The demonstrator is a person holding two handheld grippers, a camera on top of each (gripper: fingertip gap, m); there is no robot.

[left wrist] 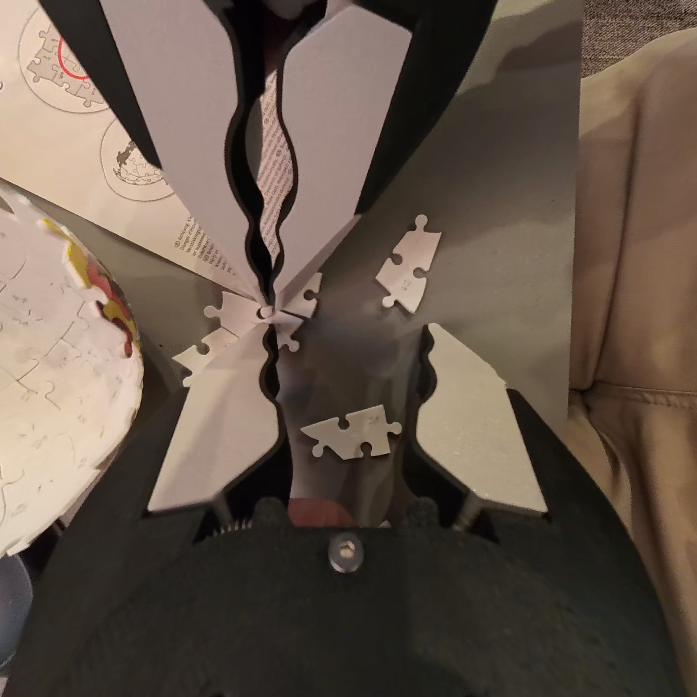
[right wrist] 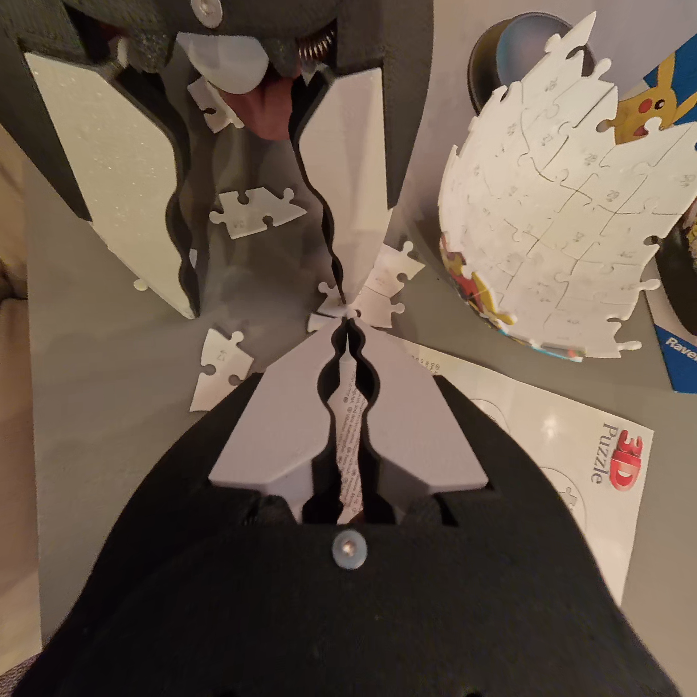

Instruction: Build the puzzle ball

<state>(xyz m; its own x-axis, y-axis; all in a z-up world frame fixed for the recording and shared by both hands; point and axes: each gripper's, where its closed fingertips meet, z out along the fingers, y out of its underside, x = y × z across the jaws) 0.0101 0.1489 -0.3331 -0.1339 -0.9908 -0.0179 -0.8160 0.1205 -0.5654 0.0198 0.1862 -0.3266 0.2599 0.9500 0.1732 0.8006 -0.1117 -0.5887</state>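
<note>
A small cluster of joined white puzzle pieces [left wrist: 234, 313] [right wrist: 388, 279] lies on the grey table. My right gripper [right wrist: 347, 320] is shut, and its tips pinch a small tab at the cluster's middle. It enters the left wrist view from the top [left wrist: 266, 301]. My left gripper [left wrist: 349, 330] is open, with its left fingertip [left wrist: 269, 333] resting on the cluster; it also shows in the right wrist view [right wrist: 266, 301]. The half-built puzzle ball [left wrist: 56, 377] [right wrist: 558, 226], with its white side showing, stands beside them.
Loose white pieces lie on the table [left wrist: 409, 264] [left wrist: 354, 430] [right wrist: 222, 366] [right wrist: 256, 215]. An instruction leaflet [left wrist: 75, 151] [right wrist: 528, 433] lies under the right gripper. A blue puzzle box [right wrist: 675, 354] and a dark round stand [right wrist: 486, 56] sit behind the ball. A beige sofa [left wrist: 641, 264] borders the table edge [left wrist: 571, 226].
</note>
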